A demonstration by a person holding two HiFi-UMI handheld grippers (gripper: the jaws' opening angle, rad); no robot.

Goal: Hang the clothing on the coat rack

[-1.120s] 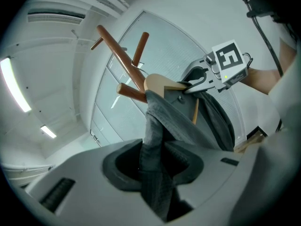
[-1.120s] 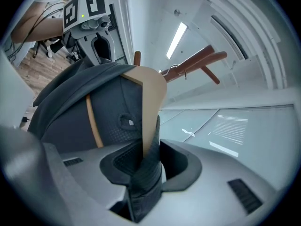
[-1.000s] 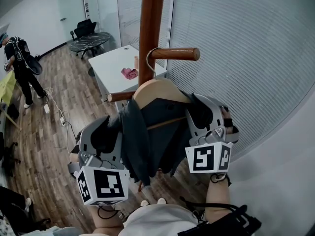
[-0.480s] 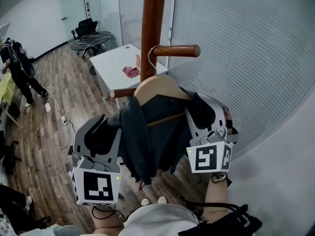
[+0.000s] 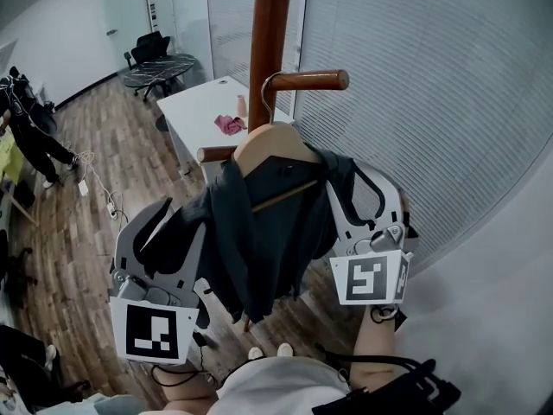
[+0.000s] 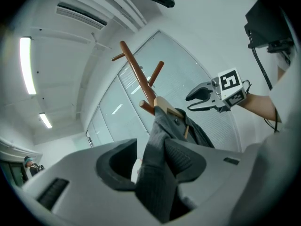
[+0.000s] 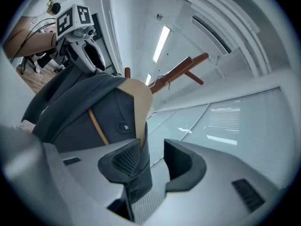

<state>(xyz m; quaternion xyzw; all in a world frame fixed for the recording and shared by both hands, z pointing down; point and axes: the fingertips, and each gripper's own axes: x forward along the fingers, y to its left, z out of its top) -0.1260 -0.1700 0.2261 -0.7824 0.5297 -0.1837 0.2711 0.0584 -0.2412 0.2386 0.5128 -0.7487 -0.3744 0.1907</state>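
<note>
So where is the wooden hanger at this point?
Head view, centre: the wooden hanger hangs by its hook from the coat rack's peg, beside the pole, with the dark garment draped over it.

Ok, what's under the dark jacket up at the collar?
Under the dark jacket is a wooden hanger. Its bare top and crossbar show, and its metal hook loops over the rack's peg. The cloth covers the hanger's shoulder ends.

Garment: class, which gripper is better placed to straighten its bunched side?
Probably left. Both grippers' jaws are opening around cloth; the left gripper straddles the garment's bunched fold, the right gripper the smoother side.
</note>
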